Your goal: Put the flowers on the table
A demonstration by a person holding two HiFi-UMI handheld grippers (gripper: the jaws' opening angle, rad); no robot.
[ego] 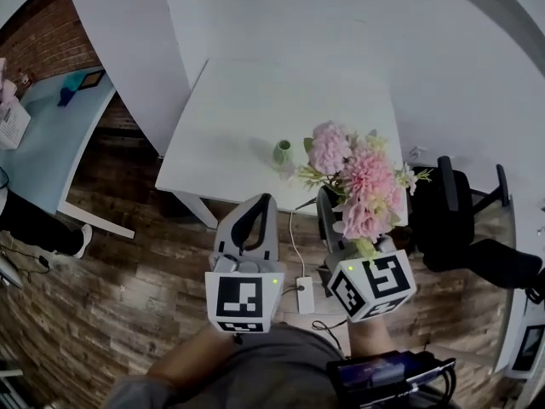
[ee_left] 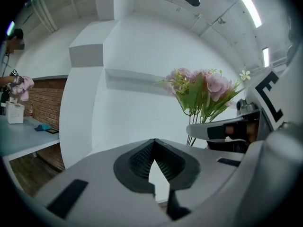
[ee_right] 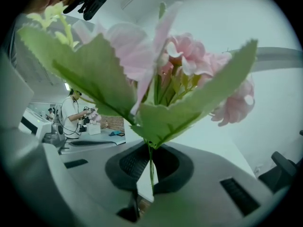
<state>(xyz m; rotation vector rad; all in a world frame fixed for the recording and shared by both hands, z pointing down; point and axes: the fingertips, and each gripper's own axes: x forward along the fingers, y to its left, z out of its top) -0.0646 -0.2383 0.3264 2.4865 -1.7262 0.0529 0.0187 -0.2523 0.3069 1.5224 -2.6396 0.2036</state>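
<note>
– Where's the bunch of pink flowers with green leaves [ee_right: 189,56]?
– Its thin stem [ee_right: 151,178] is pinched between the jaws of the right gripper [ee_right: 149,161], blooms above them. The left gripper [ee_left: 154,143] is closed, empty.
– Heavy?
– Probably light and floppy. Hold the stem low.

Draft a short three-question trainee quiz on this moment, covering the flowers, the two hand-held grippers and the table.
1. Multiple choice: what is clamped in the right hand-held gripper? A) a cup B) the stem of the pink flowers C) nothing
2. True or false: the left hand-held gripper also holds a stem.
3. Short answer: what small thing stands on the white table?
Key: 1 B. 2 False: its jaws are shut with nothing between them. 3 A green vase.
</note>
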